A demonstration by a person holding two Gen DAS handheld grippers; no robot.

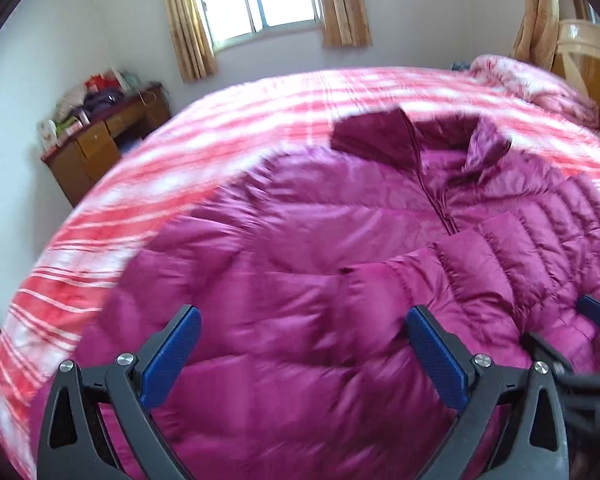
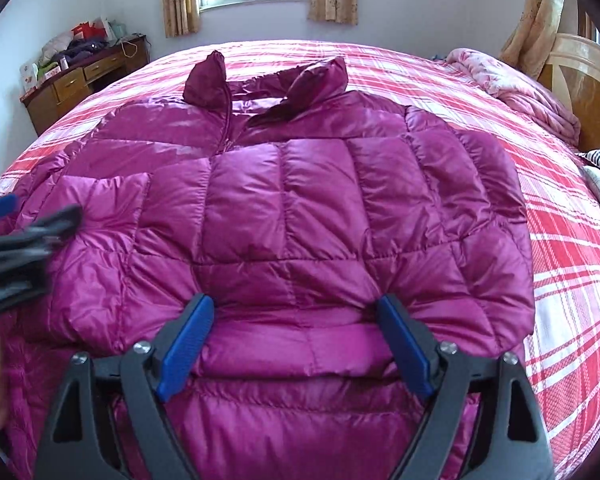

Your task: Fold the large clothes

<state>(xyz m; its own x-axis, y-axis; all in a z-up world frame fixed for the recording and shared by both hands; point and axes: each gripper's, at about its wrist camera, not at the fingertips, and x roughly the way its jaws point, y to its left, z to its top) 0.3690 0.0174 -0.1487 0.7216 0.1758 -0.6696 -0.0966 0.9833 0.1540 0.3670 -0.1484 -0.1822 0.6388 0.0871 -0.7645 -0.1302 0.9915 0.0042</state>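
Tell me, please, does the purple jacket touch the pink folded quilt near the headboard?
Apart. The right wrist view shows a band of bare plaid bedcover between the jacket and the quilt.

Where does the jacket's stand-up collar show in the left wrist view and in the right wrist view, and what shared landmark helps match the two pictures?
Left wrist view: the collar sits right of centre, in the upper half, blurred, at the top of the magenta puffer jacket.
Right wrist view: the collar sits upper centre, sharp, its two flaps apart.
Shared landmark: the wooden desk at the left wall, beyond the plaid bed cover.
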